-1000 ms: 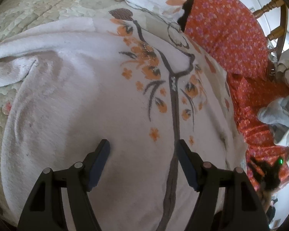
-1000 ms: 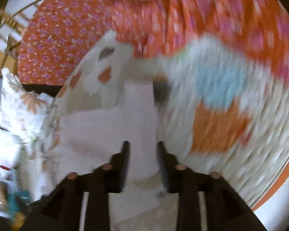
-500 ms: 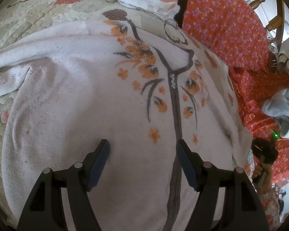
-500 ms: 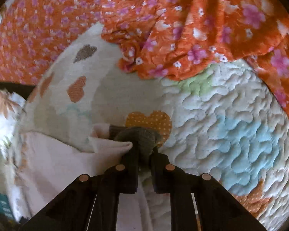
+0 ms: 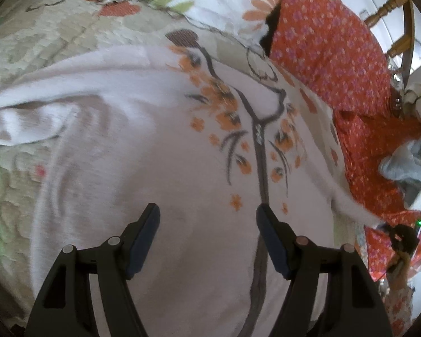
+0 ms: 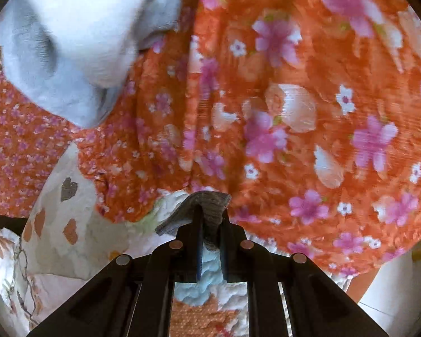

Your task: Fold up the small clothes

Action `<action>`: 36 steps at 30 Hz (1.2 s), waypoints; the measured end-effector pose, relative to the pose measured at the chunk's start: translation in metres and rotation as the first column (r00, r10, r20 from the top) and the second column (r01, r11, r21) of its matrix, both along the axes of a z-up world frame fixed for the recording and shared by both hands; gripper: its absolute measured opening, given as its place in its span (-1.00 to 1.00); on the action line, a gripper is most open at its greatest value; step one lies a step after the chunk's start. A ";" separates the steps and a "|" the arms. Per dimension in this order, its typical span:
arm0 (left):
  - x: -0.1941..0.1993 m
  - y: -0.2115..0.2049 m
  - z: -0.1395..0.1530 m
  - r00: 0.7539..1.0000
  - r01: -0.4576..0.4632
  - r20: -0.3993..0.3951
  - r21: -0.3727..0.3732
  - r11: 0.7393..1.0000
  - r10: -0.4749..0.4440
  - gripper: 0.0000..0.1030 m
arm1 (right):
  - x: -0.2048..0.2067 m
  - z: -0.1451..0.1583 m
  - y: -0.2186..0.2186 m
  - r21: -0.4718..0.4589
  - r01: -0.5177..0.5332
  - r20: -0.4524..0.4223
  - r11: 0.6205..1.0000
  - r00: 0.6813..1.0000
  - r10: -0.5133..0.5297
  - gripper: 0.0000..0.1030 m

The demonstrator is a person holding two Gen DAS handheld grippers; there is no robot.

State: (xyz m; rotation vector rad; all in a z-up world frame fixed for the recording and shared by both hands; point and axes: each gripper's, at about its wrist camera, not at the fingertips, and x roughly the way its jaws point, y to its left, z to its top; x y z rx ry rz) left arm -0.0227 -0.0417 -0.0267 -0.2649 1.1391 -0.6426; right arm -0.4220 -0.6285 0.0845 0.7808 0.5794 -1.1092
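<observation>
A pale pink sweater (image 5: 143,146) with orange flowers and a dark centre stripe lies spread on the quilted bed cover. My left gripper (image 5: 207,213) is open and hovers just over its lower middle, holding nothing. My right gripper (image 6: 210,219) is shut on the sweater's grey sleeve cuff (image 6: 207,200). In the left wrist view the right sleeve (image 5: 342,196) stretches out to the right gripper (image 5: 398,233) at the far right.
Orange floral cloth (image 6: 294,98) lies right in front of the right gripper, with a light blue garment (image 6: 70,42) on it. An orange floral pillow (image 5: 331,50) and a wooden chair (image 5: 398,11) stand at the back right. The quilt (image 5: 28,56) shows at the left.
My right gripper has pulled the grey cuff outward, toward the orange cloth, stretching the sleeve. My left gripper has stayed open over the sweater, shifting only slightly.
</observation>
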 end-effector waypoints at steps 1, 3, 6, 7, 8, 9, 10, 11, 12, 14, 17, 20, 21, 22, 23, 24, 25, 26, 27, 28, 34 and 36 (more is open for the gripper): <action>0.002 0.005 0.002 1.000 -0.012 0.002 -0.007 1.000 0.012 0.36 | 0.007 0.002 0.007 -0.005 -0.026 0.006 1.000 1.000 0.026 -0.80; 0.006 0.020 0.007 0.999 -0.038 0.007 -0.030 0.999 0.038 0.36 | 0.029 0.008 0.028 -0.017 -0.109 0.028 0.994 0.994 0.109 -0.80; 0.012 0.045 0.018 0.995 -0.092 0.024 -0.056 0.994 0.094 0.36 | 0.073 0.022 0.066 -0.050 -0.257 0.052 0.965 0.964 0.259 -0.80; 0.014 0.055 0.021 0.993 -0.110 0.028 -0.066 0.992 0.112 0.36 | 0.092 0.028 0.083 -0.065 -0.318 0.054 0.946 0.945 0.322 -0.80; 0.015 0.062 0.023 0.992 -0.123 0.029 -0.076 0.989 0.126 0.36 | 0.107 0.031 0.096 -0.077 -0.364 0.053 0.928 0.928 0.368 -0.80; 0.017 0.072 0.027 0.989 -0.140 0.030 -0.090 0.986 0.143 0.36 | 0.126 0.035 0.113 -0.090 -0.418 0.050 0.904 0.904 0.424 -0.80; 0.018 0.084 0.031 0.985 -0.164 0.033 -0.106 0.981 0.168 0.36 | 0.149 0.040 0.134 -0.104 -0.484 0.044 0.869 0.870 0.491 -0.80; 0.019 0.093 0.034 0.981 -0.183 0.036 -0.114 0.976 0.188 0.36 | 0.166 0.042 0.150 -0.113 -0.530 0.040 0.841 0.843 0.537 -0.80; 0.021 0.105 0.039 0.975 -0.211 0.043 -0.120 0.970 0.218 0.36 | 0.188 0.043 0.171 -0.121 -0.585 0.032 0.802 0.805 0.592 -0.80; 0.025 0.125 0.046 0.962 -0.259 0.056 -0.127 0.957 0.268 0.36 | 0.228 0.043 0.213 -0.127 -0.684 0.016 0.718 0.723 0.691 -0.80; 0.028 0.159 0.055 0.934 -0.338 0.072 -0.146 0.930 0.351 0.37 | 0.281 0.037 0.284 -0.128 -0.804 -0.036 0.580 0.588 0.808 -0.80; 0.030 0.187 0.061 0.902 -0.409 0.077 -0.160 0.899 0.424 0.39 | 0.324 0.022 0.350 -0.106 -0.883 -0.073 0.458 0.466 0.882 -0.80; 0.029 0.194 0.062 0.895 -0.423 0.075 -0.168 0.891 0.439 0.40 | 0.337 0.016 0.370 -0.091 -0.902 -0.078 0.422 0.429 0.900 -0.80; 0.029 0.200 0.063 0.888 -0.436 0.074 -0.171 0.883 0.453 0.41 | 0.349 0.010 0.387 -0.077 -0.916 -0.083 0.394 0.399 0.913 -0.80; 0.029 0.206 0.064 0.880 -0.452 0.079 -0.169 0.876 0.469 0.41 | 0.364 0.001 0.410 -0.059 -0.933 -0.093 0.355 0.359 0.929 -0.80; 0.030 0.208 0.064 0.875 -0.460 0.084 -0.164 0.873 0.477 0.41 | 0.372 -0.006 0.423 -0.046 -0.942 -0.100 0.332 0.335 0.937 -0.80; 0.029 0.212 0.065 0.869 -0.470 0.092 -0.153 0.869 0.486 0.42 | 0.380 -0.013 0.437 -0.031 -0.951 -0.108 0.308 0.310 0.945 -0.80; 0.029 0.214 0.065 0.864 -0.479 0.101 -0.137 0.867 0.494 0.42 | 0.391 -0.022 0.451 -0.014 -0.958 -0.118 0.286 0.285 0.951 -0.80; 0.029 0.215 0.065 0.861 -0.484 0.108 -0.125 0.866 0.497 0.42 | 0.401 -0.032 0.461 0.003 -0.963 -0.129 0.269 0.266 0.955 -0.80; 0.029 0.215 0.065 0.858 -0.488 0.114 -0.126 0.864 0.501 0.42 | 0.411 -0.041 0.472 0.016 -0.966 -0.140 0.259 0.255 0.957 -0.80; 0.028 0.214 0.064 0.863 -0.479 0.114 -0.131 0.868 0.493 0.42 | 0.457 -0.087 0.513 0.086 -0.962 -0.187 0.258 0.239 0.953 -0.80; 0.029 0.212 0.064 0.865 -0.474 0.118 -0.122 0.872 0.487 0.42 | 0.466 -0.096 0.521 0.102 -0.961 -0.195 0.259 0.236 0.952 -0.78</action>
